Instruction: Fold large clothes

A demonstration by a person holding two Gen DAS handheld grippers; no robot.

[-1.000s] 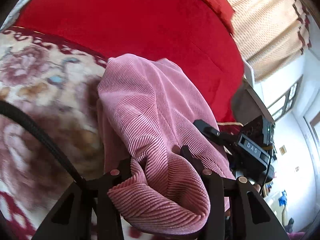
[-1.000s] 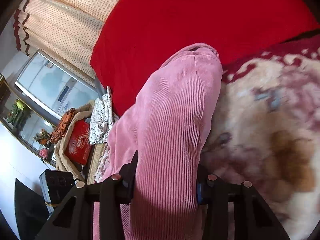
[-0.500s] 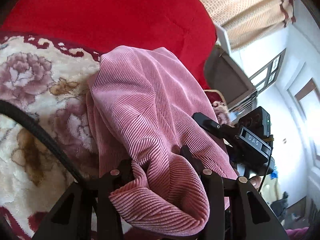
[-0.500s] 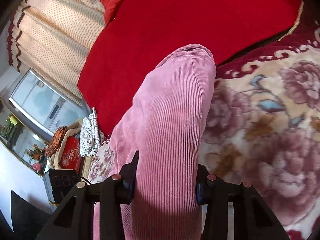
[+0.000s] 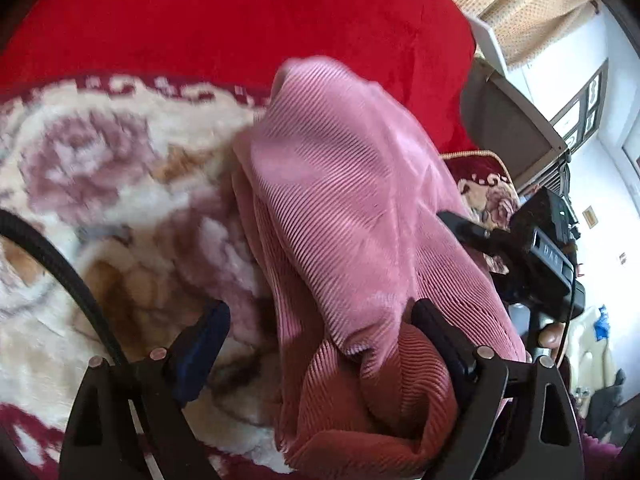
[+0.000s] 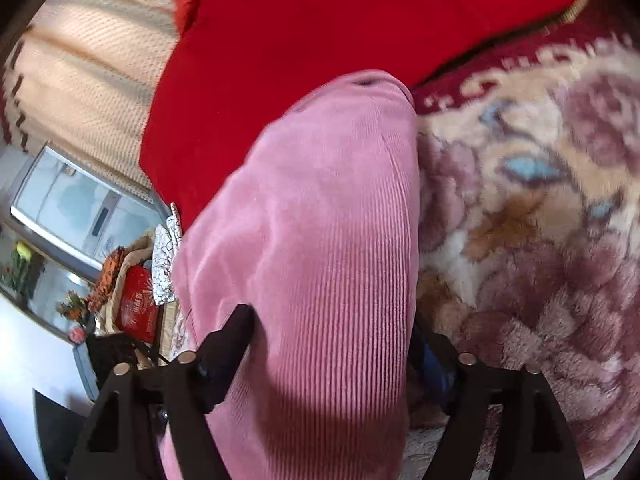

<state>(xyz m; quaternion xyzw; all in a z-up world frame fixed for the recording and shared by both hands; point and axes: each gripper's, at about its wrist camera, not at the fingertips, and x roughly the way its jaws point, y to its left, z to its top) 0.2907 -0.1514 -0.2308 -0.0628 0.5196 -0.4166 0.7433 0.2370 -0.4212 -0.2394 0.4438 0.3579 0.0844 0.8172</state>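
Observation:
A pink ribbed corduroy garment (image 5: 352,208) lies folded in a long mound on the floral blanket (image 5: 100,184). In the left wrist view my left gripper (image 5: 320,332) is open wide; the cloth rests against its right finger (image 5: 440,340) and its left finger (image 5: 200,344) stands free over the blanket. In the right wrist view the same garment (image 6: 320,240) fills the gap of my right gripper (image 6: 328,348), whose fingers are spread open on either side of it. The right gripper's body (image 5: 540,256) shows beyond the cloth in the left view.
A red bedcover (image 5: 240,20) lies behind the garment, also in the right view (image 6: 340,20). Beige dotted curtains (image 6: 80,60) hang at the back. A black cable (image 5: 60,264) crosses the left view. A glass cabinet (image 6: 72,208) and cluttered items (image 6: 136,300) stand at left.
Both grippers have opened: their fingers were pinched on the pink cloth and now stand spread apart. The garment has settled lower onto the blanket.

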